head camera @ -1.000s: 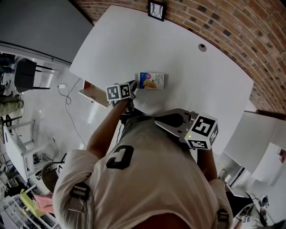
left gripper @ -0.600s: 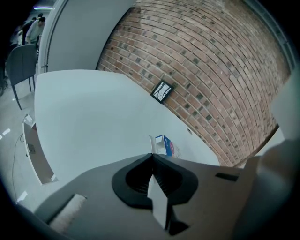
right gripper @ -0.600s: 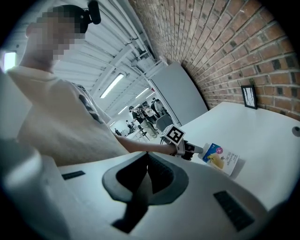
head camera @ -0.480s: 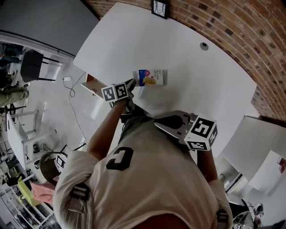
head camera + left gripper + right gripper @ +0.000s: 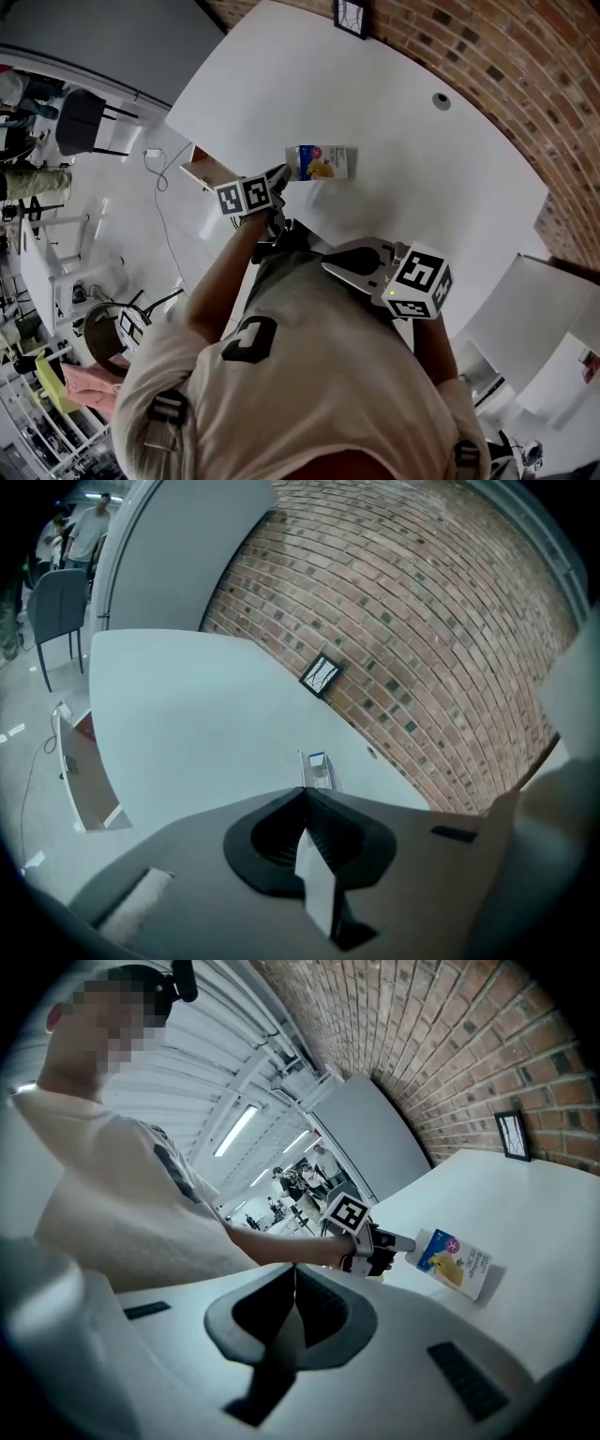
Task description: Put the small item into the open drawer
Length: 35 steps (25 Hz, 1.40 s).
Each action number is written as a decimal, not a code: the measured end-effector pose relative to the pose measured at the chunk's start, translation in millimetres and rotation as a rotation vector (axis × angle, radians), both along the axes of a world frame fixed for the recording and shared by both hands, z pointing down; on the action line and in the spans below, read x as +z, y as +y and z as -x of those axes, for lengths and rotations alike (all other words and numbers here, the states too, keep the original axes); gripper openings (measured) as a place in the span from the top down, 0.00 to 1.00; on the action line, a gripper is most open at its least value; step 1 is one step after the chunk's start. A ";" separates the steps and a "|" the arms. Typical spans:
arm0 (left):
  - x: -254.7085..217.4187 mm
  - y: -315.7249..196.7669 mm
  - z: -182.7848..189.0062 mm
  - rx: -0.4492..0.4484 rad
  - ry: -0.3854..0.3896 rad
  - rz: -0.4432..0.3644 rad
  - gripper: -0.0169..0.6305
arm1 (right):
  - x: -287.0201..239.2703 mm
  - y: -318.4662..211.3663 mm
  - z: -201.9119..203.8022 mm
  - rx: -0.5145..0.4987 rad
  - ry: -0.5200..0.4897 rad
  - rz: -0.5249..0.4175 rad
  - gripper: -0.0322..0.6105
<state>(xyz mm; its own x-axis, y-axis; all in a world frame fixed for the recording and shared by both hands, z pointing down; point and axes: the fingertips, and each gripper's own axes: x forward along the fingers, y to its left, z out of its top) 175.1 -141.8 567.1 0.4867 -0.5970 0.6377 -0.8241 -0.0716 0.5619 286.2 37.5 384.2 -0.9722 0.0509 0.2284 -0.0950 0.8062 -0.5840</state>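
Note:
The small item is a blue, yellow and white box [image 5: 322, 161] lying flat on the white table [image 5: 403, 187]. My left gripper [image 5: 281, 174] is shut, with its tips right at the box's left end. In the left gripper view the box [image 5: 318, 767] lies just beyond the closed tips [image 5: 304, 789]. I cannot tell whether they touch it. The right gripper view shows the box [image 5: 457, 1262] and the left gripper [image 5: 408, 1240] from the side. The open wooden drawer [image 5: 204, 171] juts out below the table's left edge. My right gripper [image 5: 328, 265] is shut and empty in front of the person's chest.
A brick wall runs behind the table, with a small framed picture [image 5: 352, 16] against it. A round cable hole [image 5: 441, 100] sits in the tabletop. A chair [image 5: 80, 122] and a cable lie on the floor at the left. White cabinets [image 5: 525, 309] stand at the right.
The left gripper has risen a little and its tips now sit closer to the box's left end. The right gripper has shifted slightly sideways. Both stay shut.

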 end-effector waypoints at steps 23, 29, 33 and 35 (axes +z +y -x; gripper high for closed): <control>1.3 -12.6 64.5 0.075 0.187 -0.021 0.97 | -2.8 -8.6 112.2 0.062 0.152 -0.016 0.94; -1.4 -3.6 92.5 0.062 0.241 -0.020 0.97 | -1.4 0.5 146.1 0.049 0.178 -0.004 0.94; -2.4 2.4 107.2 0.053 0.277 -0.021 0.97 | -0.1 6.5 163.0 0.050 0.192 -0.003 0.94; -3.7 4.6 113.5 0.063 0.279 -0.027 0.97 | -1.0 9.5 170.9 0.052 0.204 -0.010 0.94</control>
<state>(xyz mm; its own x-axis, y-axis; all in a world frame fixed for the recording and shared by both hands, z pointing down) 61.6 -137.2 563.4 0.6778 -0.5749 0.4584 -0.6314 -0.1356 0.7635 115.3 47.0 383.3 -0.9071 -0.0014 0.4209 -0.2518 0.8031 -0.5401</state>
